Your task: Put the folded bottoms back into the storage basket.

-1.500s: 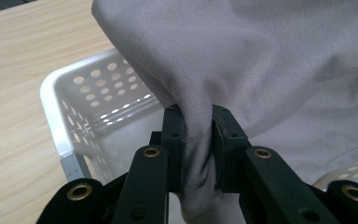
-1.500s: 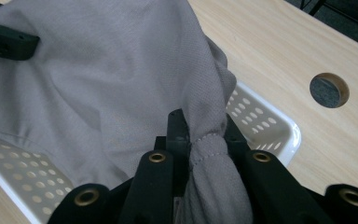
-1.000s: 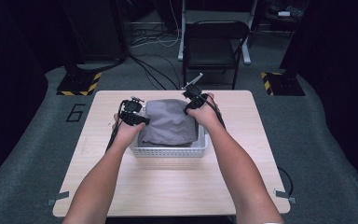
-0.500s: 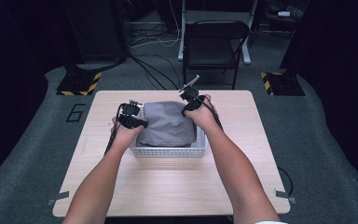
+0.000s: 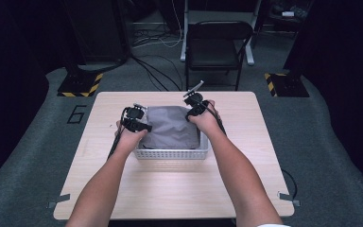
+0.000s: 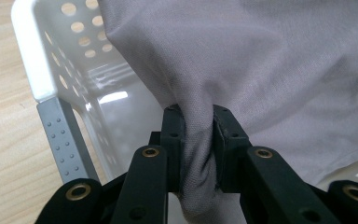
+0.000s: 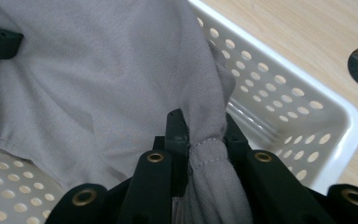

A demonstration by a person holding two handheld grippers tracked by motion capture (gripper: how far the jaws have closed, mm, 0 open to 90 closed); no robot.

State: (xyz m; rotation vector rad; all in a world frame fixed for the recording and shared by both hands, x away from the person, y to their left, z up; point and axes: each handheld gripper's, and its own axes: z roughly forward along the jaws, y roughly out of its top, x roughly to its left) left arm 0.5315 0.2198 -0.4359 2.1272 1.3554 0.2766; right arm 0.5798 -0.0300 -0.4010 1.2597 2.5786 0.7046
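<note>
Grey cloth lies bunched in a white perforated basket on the pale wooden table, and both grippers have a bite of it. In the left gripper view, the left gripper is clenched on a gathered fold of the cloth: the fabric is pinched into a narrow rope between the two black jaws and spreads wide beyond their tips. Just beside those jaws, towards the picture's left, stands the basket's white rim and a grey corner post, with the table's wood past it. In the right gripper view, the right gripper is likewise clamped on a hemmed edge of the cloth, stitching visible between the jaws. The basket wall runs close beside this gripper on the picture's right. From above, the left gripper sits at one side of the basket and the right gripper at the far opposite corner, the cloth between them.
</note>
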